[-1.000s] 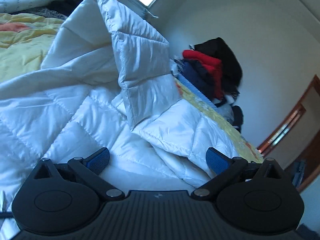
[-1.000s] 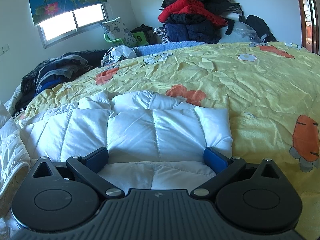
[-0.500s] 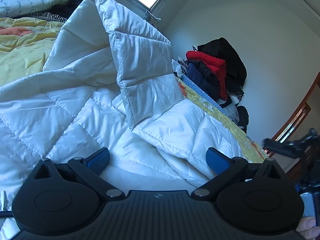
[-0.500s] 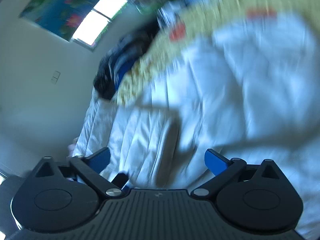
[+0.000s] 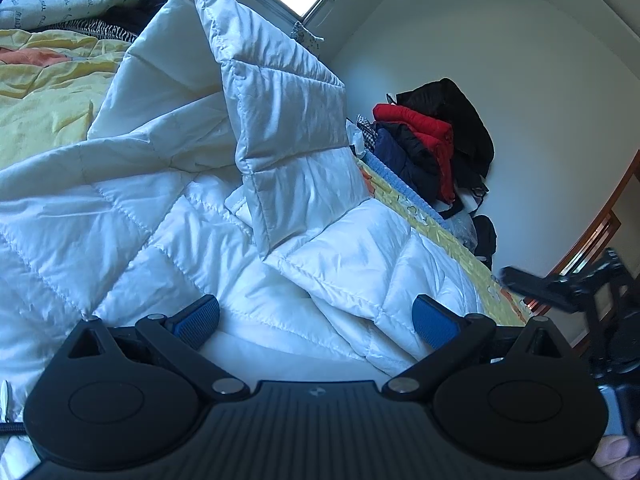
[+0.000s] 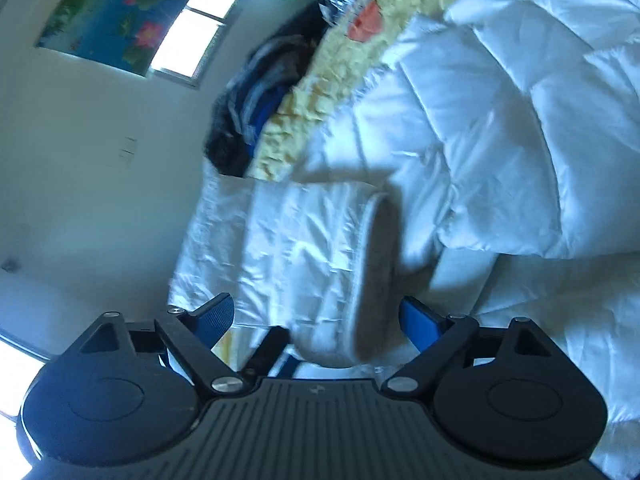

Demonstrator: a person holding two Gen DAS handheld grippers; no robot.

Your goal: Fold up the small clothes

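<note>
While the left gripper (image 5: 316, 316) hangs much where it was a second ago, jaws wide and holding nothing, over the white puffer jacket (image 5: 168, 216) spread on the yellow quilt (image 5: 44, 104), the right gripper (image 6: 316, 320) has swung round from the jacket's hem toward the upstanding sleeve (image 6: 320, 248). Its jaws are spread too, empty, with the sleeve's cuff between them. By my reading, it is lining up to grasp the sleeve and fold it inward.

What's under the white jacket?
The white jacket lies on a yellow bedspread, which shows beyond its edges. Whatever sits directly beneath the jacket is covered.
</note>
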